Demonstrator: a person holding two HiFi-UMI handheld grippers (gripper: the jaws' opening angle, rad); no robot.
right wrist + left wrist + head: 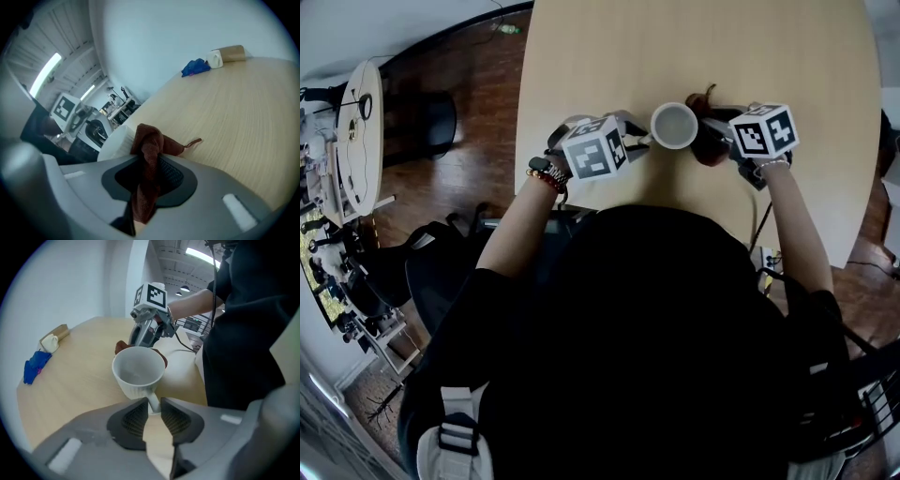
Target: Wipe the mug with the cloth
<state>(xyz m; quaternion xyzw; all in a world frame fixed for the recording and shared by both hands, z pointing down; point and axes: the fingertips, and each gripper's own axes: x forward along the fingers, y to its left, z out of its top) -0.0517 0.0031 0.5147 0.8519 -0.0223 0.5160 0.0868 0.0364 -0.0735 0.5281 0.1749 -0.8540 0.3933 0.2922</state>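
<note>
A white ribbed mug (pixel 674 125) stands upright and empty on the round wooden table (pixel 694 47), near its front edge. My left gripper (pixel 639 141) reaches in from the left. In the left gripper view its pads pinch the mug's handle (pixel 152 401) from both sides, with the mug (pixel 138 369) just beyond the left gripper (pixel 153 408). My right gripper (pixel 717 136) sits to the right of the mug, shut on a bunched brown cloth (pixel 150 145). In the right gripper view the cloth lies against the mug's outer wall (pixel 115 140), ahead of the right gripper (pixel 149 164).
A blue rag (pixel 194 67) and a cardboard roll with a white object (pixel 227 54) lie at the table's far side. A cable (pixel 180 350) trails over the near edge. A black chair (pixel 431 122) and shelving stand on the wood floor to the left.
</note>
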